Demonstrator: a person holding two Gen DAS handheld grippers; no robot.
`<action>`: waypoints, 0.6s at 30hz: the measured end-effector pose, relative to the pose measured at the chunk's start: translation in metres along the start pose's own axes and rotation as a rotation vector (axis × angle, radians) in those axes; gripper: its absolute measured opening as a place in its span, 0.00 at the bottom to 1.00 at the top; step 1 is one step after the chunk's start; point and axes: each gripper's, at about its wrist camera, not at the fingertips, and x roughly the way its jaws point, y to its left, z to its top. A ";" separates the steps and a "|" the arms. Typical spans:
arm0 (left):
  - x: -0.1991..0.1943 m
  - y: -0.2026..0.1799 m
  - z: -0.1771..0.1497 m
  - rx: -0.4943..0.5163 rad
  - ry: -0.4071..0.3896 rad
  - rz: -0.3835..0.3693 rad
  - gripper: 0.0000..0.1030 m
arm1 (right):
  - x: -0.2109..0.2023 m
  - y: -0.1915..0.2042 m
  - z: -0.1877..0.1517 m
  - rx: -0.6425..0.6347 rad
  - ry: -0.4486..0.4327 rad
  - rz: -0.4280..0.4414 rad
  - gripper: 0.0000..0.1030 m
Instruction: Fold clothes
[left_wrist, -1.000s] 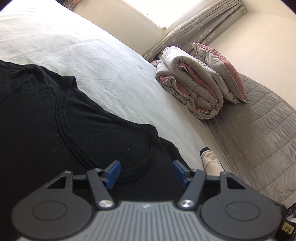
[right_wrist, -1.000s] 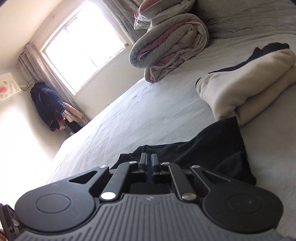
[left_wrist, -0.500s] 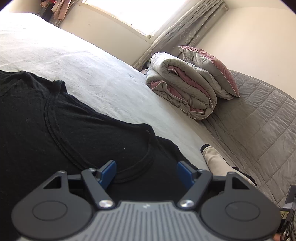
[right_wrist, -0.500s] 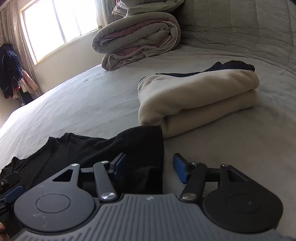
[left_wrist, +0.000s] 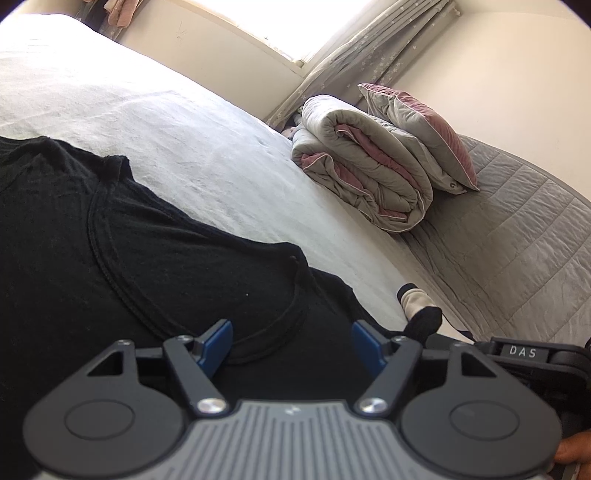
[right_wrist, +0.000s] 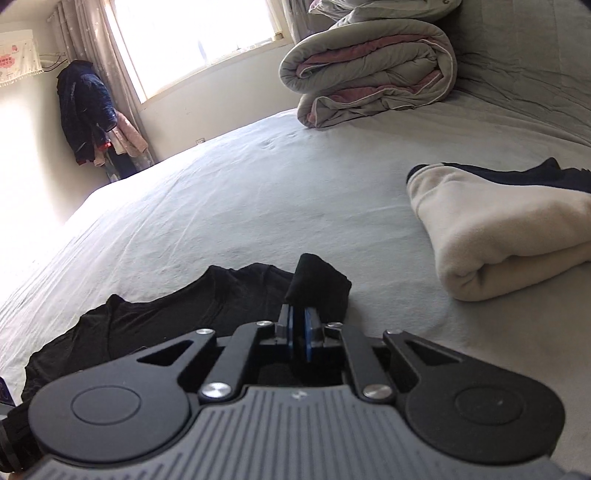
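Black shirt (right_wrist: 155, 321) — right gripper (right_wrist: 298, 325) pinching sleeve

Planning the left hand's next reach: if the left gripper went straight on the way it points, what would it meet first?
Most likely the black cotton T-shirt spread on the bed: the open left gripper points down at its neckline. Depth is unclear.

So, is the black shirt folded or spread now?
Mostly spread: the black shirt lies flat on the bed; the right gripper pinches one bunched corner.
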 end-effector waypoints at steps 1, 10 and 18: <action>-0.001 0.003 0.002 -0.020 0.000 -0.013 0.68 | 0.003 0.009 0.003 -0.001 0.013 0.023 0.08; -0.009 0.023 0.010 -0.129 -0.027 -0.084 0.51 | 0.055 0.055 0.011 0.054 0.162 0.231 0.11; -0.001 0.026 0.008 -0.143 0.011 -0.081 0.51 | 0.052 0.027 0.007 0.165 0.167 0.324 0.45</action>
